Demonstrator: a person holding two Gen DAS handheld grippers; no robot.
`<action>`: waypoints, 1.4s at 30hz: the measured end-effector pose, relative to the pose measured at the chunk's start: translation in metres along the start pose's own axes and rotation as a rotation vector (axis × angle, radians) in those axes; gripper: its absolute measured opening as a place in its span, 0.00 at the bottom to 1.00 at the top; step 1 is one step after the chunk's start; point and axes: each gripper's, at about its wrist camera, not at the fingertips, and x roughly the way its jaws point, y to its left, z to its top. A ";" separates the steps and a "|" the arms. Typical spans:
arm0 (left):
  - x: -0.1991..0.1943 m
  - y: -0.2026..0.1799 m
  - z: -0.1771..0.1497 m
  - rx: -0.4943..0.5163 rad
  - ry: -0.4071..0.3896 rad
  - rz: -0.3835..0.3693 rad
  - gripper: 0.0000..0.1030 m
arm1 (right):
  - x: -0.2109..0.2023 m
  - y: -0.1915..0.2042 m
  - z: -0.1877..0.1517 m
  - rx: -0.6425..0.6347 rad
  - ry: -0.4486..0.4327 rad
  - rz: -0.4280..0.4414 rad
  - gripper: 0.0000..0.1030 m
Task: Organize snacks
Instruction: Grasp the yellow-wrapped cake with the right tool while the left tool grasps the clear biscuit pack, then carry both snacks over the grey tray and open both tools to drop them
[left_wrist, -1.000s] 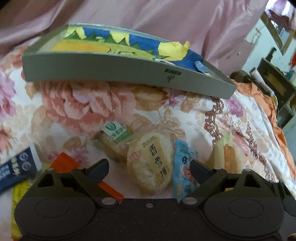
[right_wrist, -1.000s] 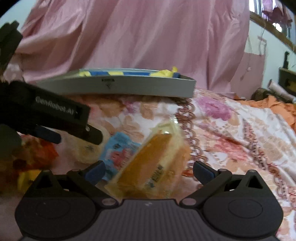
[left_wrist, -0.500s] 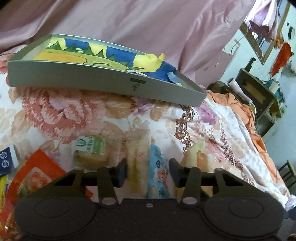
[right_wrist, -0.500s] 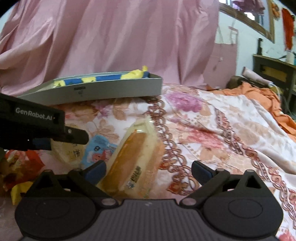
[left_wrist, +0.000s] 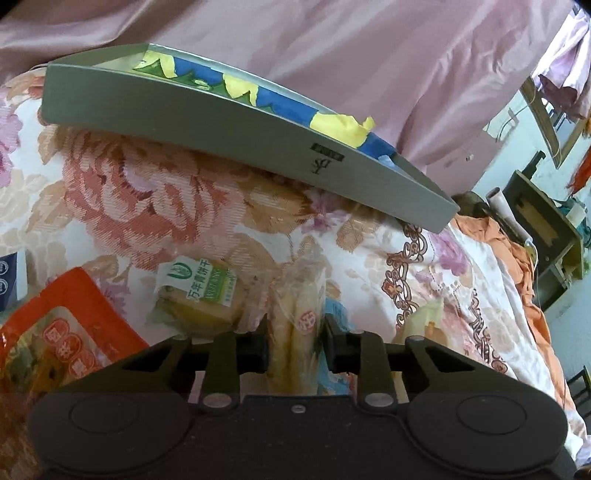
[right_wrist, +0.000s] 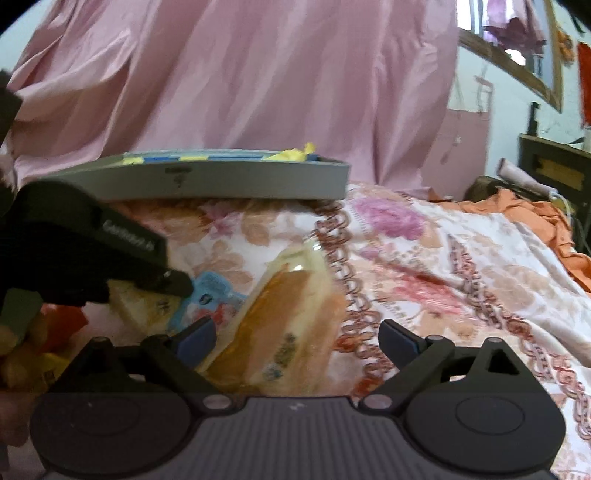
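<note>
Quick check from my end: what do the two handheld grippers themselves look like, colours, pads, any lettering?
Left gripper: black linkage fingers, dark pads, two round housings, silver pivot screws; white "GenRobot" lettering on its side in the right wrist view. Right gripper: same black build, blue fingertip pads, ribbed grey body. No cables or sleeves visible.

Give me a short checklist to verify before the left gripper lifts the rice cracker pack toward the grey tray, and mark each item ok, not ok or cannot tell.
1. Left gripper shut on the rice cracker pack: ok, both pads press its sides.
2. Only one pack in the grip: ok; the green-label biscuit pack lies beside the left finger, outside it.
3. Blue sachet free of the grip: cannot tell; it lies close to the right finger.
4. Grey tray has room: ok, only its patterned lining shows.
5. Right gripper out of the way: ok; its jaws are closing slowly around the bread pack, not yet pressing it.
</note>
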 end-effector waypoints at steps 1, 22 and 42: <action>-0.001 0.000 -0.001 0.004 -0.004 0.004 0.22 | 0.002 0.002 0.000 -0.009 0.002 0.003 0.94; -0.060 -0.022 -0.015 0.122 -0.074 0.071 0.20 | 0.000 -0.010 -0.001 0.109 0.041 0.053 0.53; -0.091 -0.055 0.089 0.176 -0.293 0.050 0.20 | -0.021 -0.029 0.072 0.127 -0.376 0.106 0.54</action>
